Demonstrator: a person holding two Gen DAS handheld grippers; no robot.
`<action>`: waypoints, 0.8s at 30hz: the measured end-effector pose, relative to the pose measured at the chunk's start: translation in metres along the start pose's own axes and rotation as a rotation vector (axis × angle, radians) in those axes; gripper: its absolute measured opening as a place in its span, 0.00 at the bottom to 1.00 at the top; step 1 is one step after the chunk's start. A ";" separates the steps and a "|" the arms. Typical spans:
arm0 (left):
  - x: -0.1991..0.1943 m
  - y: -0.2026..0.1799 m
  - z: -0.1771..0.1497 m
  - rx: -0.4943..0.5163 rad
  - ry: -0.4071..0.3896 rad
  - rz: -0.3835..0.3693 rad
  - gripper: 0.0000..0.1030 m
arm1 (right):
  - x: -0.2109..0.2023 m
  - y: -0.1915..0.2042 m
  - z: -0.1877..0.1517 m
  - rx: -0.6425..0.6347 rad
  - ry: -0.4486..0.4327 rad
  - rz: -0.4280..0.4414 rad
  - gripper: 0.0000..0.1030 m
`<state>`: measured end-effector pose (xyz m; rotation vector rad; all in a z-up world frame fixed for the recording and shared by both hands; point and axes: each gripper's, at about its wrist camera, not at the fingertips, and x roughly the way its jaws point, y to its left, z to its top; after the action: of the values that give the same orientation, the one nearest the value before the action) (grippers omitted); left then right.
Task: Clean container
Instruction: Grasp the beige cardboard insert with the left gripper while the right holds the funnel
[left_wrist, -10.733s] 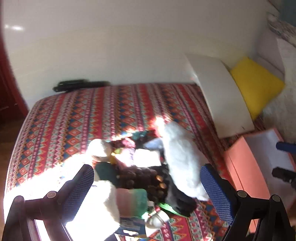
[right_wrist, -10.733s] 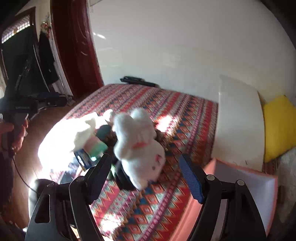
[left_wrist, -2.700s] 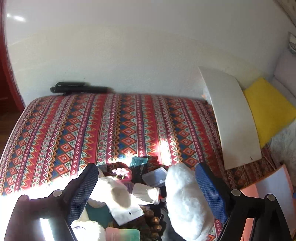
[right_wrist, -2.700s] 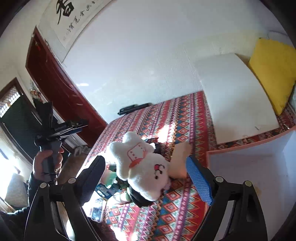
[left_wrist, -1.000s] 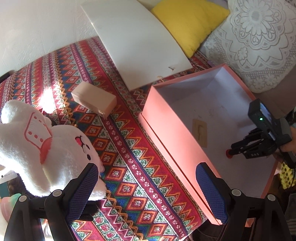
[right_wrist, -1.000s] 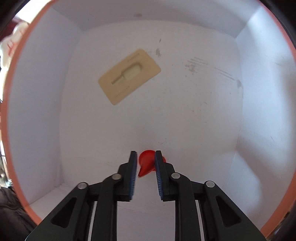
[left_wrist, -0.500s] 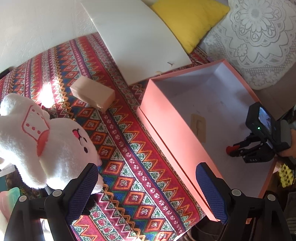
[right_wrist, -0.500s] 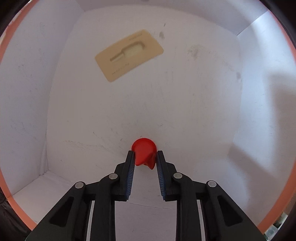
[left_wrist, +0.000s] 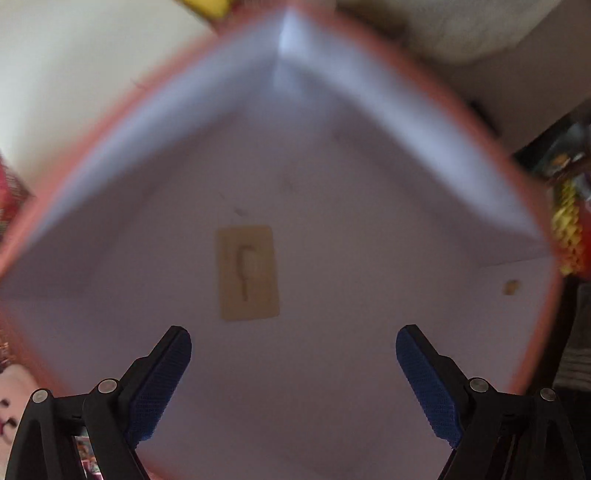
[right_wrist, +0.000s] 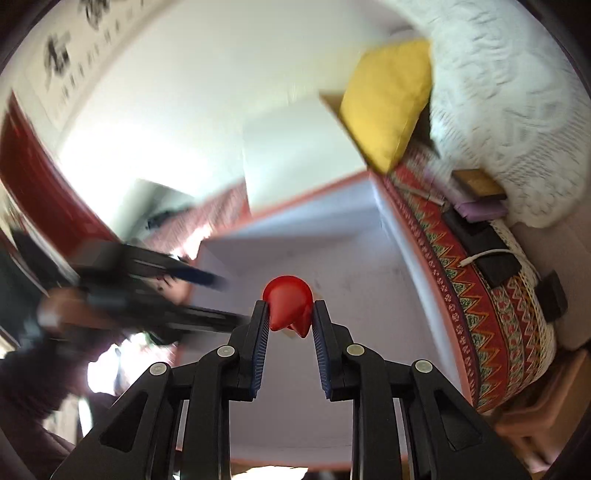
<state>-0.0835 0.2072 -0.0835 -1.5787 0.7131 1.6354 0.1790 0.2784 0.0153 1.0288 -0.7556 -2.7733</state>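
I see the big pink box (left_wrist: 436, 110) sitting open on the bed, nearly empty inside. A tan card (left_wrist: 248, 273) lies flat on its white floor, so that is left to take out. My left gripper (left_wrist: 293, 373) hangs wide above it. My right gripper (right_wrist: 289, 325) pinches a small red thing (right_wrist: 287, 302). Both views are blurry, so I can't tell what the red thing is.

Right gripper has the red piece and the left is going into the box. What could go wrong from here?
1. The red piece is pinched only at the tips of the right gripper, so it may slip out during a fast swing; the view is motion-blurred.
2. The open left gripper aims at the tan card, which appears to lie flat on the box floor, so its fingers may slide over it.
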 end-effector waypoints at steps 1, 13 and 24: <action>0.019 -0.002 0.012 -0.010 0.046 0.035 0.91 | 0.009 0.012 0.027 0.005 -0.010 0.001 0.25; 0.102 0.033 0.034 -0.133 0.102 0.162 1.00 | -0.001 -0.056 -0.014 0.121 -0.028 0.008 0.27; 0.090 0.009 0.025 -0.091 0.045 0.107 0.67 | 0.014 -0.094 -0.016 0.160 -0.069 0.054 0.28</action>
<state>-0.1023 0.2337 -0.1710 -1.6716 0.7676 1.7361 0.1864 0.3509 -0.0484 0.9264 -1.0137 -2.7520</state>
